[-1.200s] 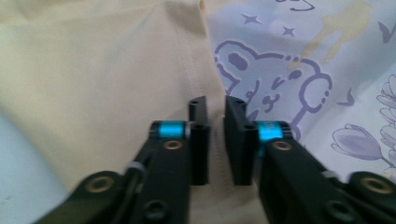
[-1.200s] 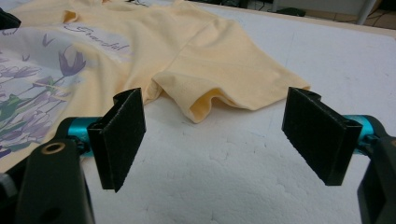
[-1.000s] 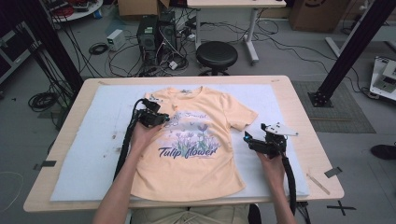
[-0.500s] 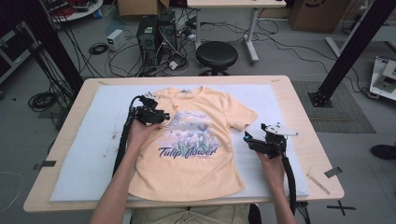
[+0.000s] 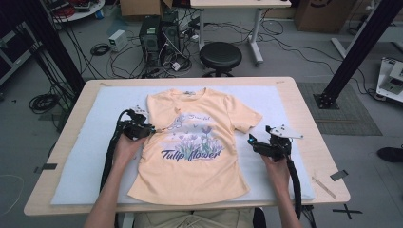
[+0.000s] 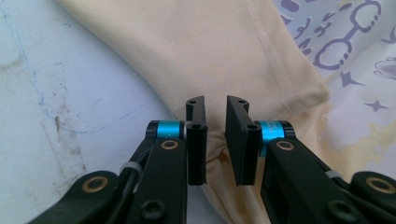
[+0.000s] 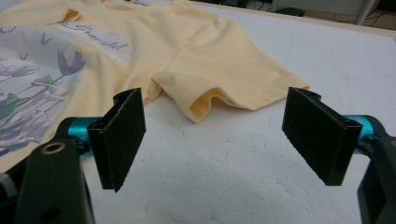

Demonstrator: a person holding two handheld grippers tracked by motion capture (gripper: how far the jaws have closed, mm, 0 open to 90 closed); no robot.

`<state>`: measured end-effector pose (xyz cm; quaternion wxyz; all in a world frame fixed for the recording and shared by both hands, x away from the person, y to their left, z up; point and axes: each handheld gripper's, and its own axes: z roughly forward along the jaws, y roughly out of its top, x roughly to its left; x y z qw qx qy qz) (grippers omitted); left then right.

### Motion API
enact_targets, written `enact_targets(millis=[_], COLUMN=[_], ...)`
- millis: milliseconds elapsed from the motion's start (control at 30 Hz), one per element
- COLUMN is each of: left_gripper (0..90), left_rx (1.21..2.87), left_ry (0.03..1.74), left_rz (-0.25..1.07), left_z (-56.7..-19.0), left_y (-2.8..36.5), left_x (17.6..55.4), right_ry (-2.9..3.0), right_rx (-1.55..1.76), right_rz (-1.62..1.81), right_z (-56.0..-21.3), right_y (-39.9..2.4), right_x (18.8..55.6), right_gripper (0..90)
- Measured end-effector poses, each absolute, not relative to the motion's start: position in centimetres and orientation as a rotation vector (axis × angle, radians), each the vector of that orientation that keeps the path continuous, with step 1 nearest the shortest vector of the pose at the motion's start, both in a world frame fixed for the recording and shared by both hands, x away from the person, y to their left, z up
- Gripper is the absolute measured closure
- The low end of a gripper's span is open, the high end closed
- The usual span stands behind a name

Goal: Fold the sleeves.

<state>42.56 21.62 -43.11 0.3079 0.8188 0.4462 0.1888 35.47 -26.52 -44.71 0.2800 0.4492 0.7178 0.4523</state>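
A pale orange T-shirt (image 5: 190, 161) with a tulip print lies face up on the white foam mat (image 5: 95, 142). Its left sleeve (image 6: 224, 51) is folded in over the chest. My left gripper (image 5: 151, 129) rests at the shirt's left edge by the armpit. In the left gripper view its jaws (image 6: 215, 107) stand a narrow gap apart and have just been closing, with puckered cloth between them. My right gripper (image 5: 252, 141) sits on the mat just outside the flat right sleeve (image 7: 233, 70). Its jaws (image 7: 212, 100) are wide open with nothing between them.
The mat covers most of the wooden table (image 5: 309, 123). A strip of dark tape (image 5: 338, 175) marks the table's near right corner. Beyond the far edge stand a black stool (image 5: 220, 56), computer towers (image 5: 159, 33) and loose cables on the floor.
My left gripper has drawn back from the chest print to the shirt's left edge, leftward and toward the person. The sleeve stays folded on the chest. The right gripper has not moved.
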Motion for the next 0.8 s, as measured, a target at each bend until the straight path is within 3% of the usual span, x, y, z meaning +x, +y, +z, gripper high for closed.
enact_targets(millis=[67,167,267,333,533,800], left_gripper=[75.2,62.9,56.7,50.6,43.2,41.6], left_rx=[2.164,2.11,1.934,1.907,1.818,1.79], left_ry=[1.182,1.156,1.14,1.144,1.138,1.113], left_rz=[0.492,0.461,0.472,0.477,0.518,0.55], left_z=[-43.1,-42.9,-42.7,-42.7,-42.9,-44.6], left_y=[21.9,22.4,24.4,25.0,28.4,30.6], left_x=[42.6,42.3,41.0,40.6,38.6,36.7], right_ry=[1.925,1.924,1.922,1.919,1.902,1.901], right_rx=[1.202,1.196,1.199,1.213,1.238,1.252], right_rz=[1.213,1.214,1.211,1.213,1.225,1.212], right_z=[-44.7,-44.7,-44.7,-44.7,-44.7,-44.7], right_y=[-26.5,-26.6,-26.5,-26.6,-26.8,-26.7], right_x=[35.5,35.5,35.5,35.5,35.6,35.6], right_gripper=[21.9,21.9,21.9,21.9,21.9,22.0])
